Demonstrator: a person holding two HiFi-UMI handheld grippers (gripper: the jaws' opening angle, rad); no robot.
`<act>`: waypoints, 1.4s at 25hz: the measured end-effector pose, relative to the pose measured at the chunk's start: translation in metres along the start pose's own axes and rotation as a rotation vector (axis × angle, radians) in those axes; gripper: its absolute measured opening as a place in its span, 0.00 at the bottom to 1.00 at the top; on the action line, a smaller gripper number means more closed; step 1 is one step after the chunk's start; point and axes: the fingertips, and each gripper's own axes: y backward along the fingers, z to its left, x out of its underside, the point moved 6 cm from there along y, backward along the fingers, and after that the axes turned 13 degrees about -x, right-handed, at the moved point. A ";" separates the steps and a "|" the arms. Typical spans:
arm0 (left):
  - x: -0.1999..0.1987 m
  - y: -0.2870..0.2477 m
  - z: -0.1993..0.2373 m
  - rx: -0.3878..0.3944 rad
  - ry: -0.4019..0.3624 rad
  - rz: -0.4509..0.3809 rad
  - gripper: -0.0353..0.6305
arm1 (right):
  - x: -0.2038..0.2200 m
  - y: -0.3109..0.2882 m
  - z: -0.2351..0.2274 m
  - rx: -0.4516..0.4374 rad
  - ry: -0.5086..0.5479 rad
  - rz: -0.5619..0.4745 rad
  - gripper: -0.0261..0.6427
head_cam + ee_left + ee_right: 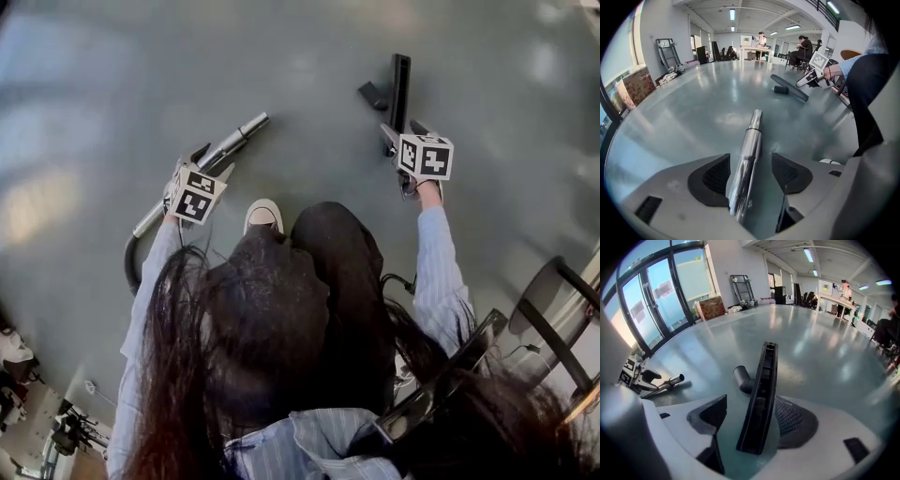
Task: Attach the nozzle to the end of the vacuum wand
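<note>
The vacuum wand (232, 141), a shiny silver tube, lies on the grey floor at the left of the head view. My left gripper (214, 161) straddles it near its middle. In the left gripper view the wand (746, 159) runs between the two black pads, which stand apart from it, so the jaws are open. The nozzle (400, 86), a long narrow black floor head with a short neck (741, 377), lies on the floor at the right. My right gripper (401, 131) is down over its near end, jaws open, with the nozzle (761, 394) between the pads.
A black hose (129, 267) curves off the wand's near end. The person's shoe (262, 214) and dark trouser legs stand between the two grippers. A round stool on a metal frame (562, 309) is at the right. Tables with people (759, 42) are far back.
</note>
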 end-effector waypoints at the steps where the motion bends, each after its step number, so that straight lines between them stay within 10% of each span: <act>1: 0.005 -0.006 -0.001 -0.003 -0.009 0.003 0.44 | 0.003 -0.008 -0.005 0.008 0.002 0.004 0.49; 18: 0.013 -0.040 -0.016 -0.044 -0.108 0.037 0.44 | -0.004 -0.058 -0.036 0.069 0.141 0.163 0.48; 27: 0.006 -0.047 -0.012 -0.002 -0.155 0.200 0.35 | -0.013 -0.074 0.014 -0.036 0.554 0.208 0.46; 35: 0.006 -0.040 -0.024 0.060 -0.193 0.160 0.34 | -0.044 -0.108 0.103 -0.258 0.998 0.242 0.46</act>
